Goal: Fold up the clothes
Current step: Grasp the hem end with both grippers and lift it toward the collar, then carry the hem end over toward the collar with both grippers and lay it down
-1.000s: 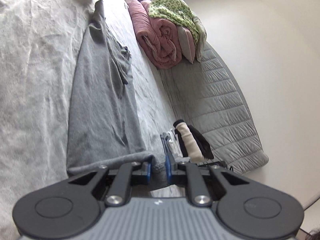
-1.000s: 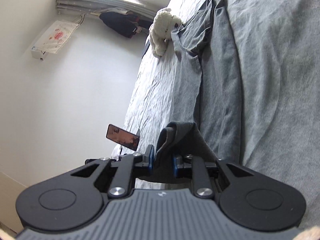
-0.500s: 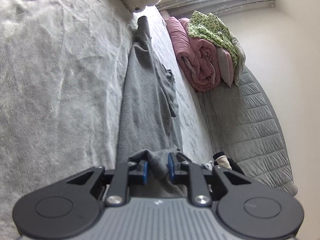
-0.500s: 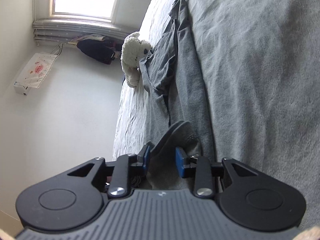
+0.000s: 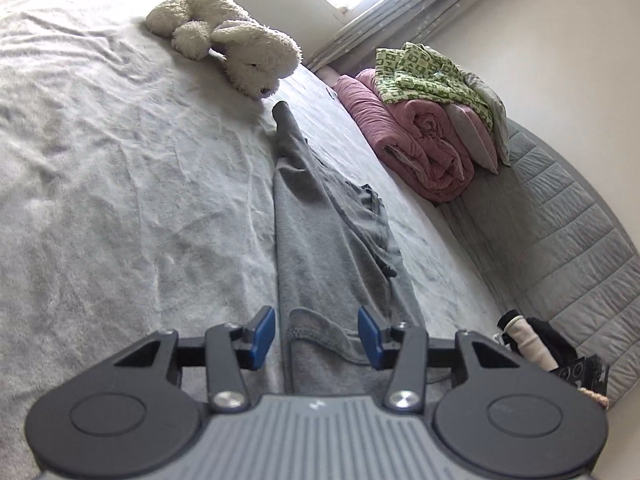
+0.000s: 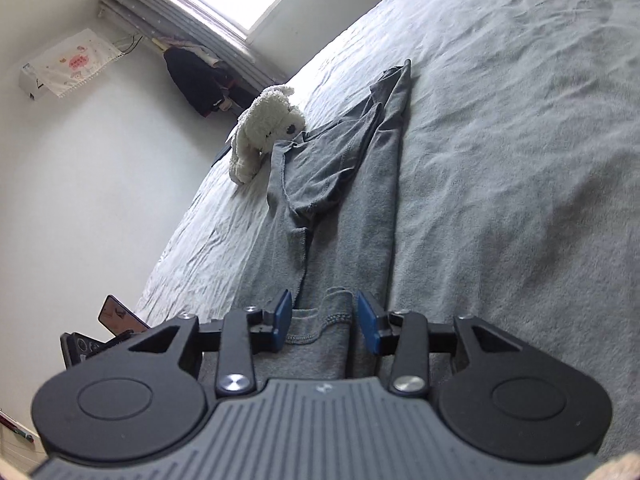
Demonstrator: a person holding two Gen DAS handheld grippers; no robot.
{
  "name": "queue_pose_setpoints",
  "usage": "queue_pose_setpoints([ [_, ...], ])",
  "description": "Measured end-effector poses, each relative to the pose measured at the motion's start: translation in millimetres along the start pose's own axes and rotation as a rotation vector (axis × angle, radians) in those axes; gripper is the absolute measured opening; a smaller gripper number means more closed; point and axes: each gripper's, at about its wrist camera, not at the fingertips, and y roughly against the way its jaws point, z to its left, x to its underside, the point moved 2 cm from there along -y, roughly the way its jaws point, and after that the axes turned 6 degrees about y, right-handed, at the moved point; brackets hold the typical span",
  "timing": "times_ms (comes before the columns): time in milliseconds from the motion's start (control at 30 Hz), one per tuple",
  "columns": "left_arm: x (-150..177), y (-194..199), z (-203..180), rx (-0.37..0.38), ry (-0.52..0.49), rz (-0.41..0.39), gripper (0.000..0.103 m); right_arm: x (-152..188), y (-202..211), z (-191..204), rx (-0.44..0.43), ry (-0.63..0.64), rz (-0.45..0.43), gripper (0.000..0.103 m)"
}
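A grey T-shirt [image 5: 320, 240] lies folded into a long narrow strip on the bed, its sleeve [image 5: 368, 216] lapped over the top. My left gripper [image 5: 316, 332] hovers open over the shirt's near hem, the cloth lying loose between the blue pads [image 5: 262, 330]. In the right wrist view the same grey T-shirt [image 6: 352, 208] runs away from me toward the plush toy. My right gripper [image 6: 324, 322] is open too, with a hem corner resting slack between its fingers.
A white plush dog [image 5: 228, 44] lies at the shirt's far end, also seen as the plush dog [image 6: 264, 128]. Rolled pink bedding under a green patterned cloth [image 5: 424, 136] stands at the right. Rolled socks [image 5: 528, 340] lie near the quilted mat [image 5: 560, 216]. A phone [image 6: 118, 316] sits by the wall.
Both grippers were shut on the shirt's hem; they carried it forward, laid it down and opened. The fold now lies flat on the bed.
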Motion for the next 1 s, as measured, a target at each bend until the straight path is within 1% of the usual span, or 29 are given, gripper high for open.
queue_pose_setpoints([
  [67,4,-3,-7,-0.017,-0.058,0.010,0.045,3,-5,1,-0.001,0.025,0.019,0.028],
  [100,7,-5,-11,-0.025,-0.087,0.015,0.044,4,-6,2,-0.003,0.044,0.029,0.026],
  [167,12,-8,-17,-0.047,-0.134,0.023,0.040,7,-9,2,0.002,0.065,0.037,0.025],
  [233,14,-10,-22,-0.072,-0.175,0.009,0.035,9,-11,3,0.008,0.082,0.043,0.025],
  [300,14,-10,-24,-0.086,-0.195,-0.005,0.031,10,-11,3,0.011,0.089,0.034,0.025],
  [333,14,-10,-25,-0.086,-0.199,-0.008,0.024,11,-10,4,0.014,0.097,0.028,0.021],
  [367,14,-10,-25,-0.081,-0.200,-0.008,0.017,11,-10,6,0.017,0.110,0.023,0.016],
  [400,14,-10,-26,-0.072,-0.200,-0.007,0.014,11,-9,8,0.016,0.127,0.013,0.008],
  [433,14,-9,-27,-0.059,-0.200,-0.011,0.008,12,-7,11,0.011,0.143,-0.001,0.008],
  [533,13,-1,-31,0.005,-0.196,-0.051,0.007,9,3,19,-0.018,0.180,-0.064,0.008],
  [633,5,6,-36,0.079,-0.191,-0.093,0.007,3,12,22,-0.016,0.193,-0.126,0.008],
  [667,3,6,-38,0.090,-0.194,-0.097,0.007,2,13,22,-0.013,0.191,-0.139,0.008],
  [733,-2,1,-41,0.093,-0.198,-0.086,0.007,-2,11,19,-0.005,0.178,-0.138,0.008],
  [767,-4,-5,-41,0.079,-0.197,-0.070,0.007,-3,8,17,0.003,0.170,-0.132,0.008],
  [800,-5,-12,-39,0.049,-0.194,-0.056,0.008,-3,4,15,0.024,0.165,-0.118,0.008],
  [867,-6,-27,-32,-0.043,-0.187,-0.027,0.008,-1,-5,10,0.072,0.165,-0.093,0.008],
  [900,-6,-32,-30,-0.081,-0.194,-0.024,0.009,1,-10,7,0.100,0.165,-0.078,0.009],
  [933,-4,-35,-29,-0.113,-0.208,-0.030,0.013,3,-14,5,0.119,0.174,-0.071,0.010],
  [1000,-2,-39,-29,-0.170,-0.237,-0.045,0.016,7,-17,9,0.142,0.211,-0.067,0.011],
])
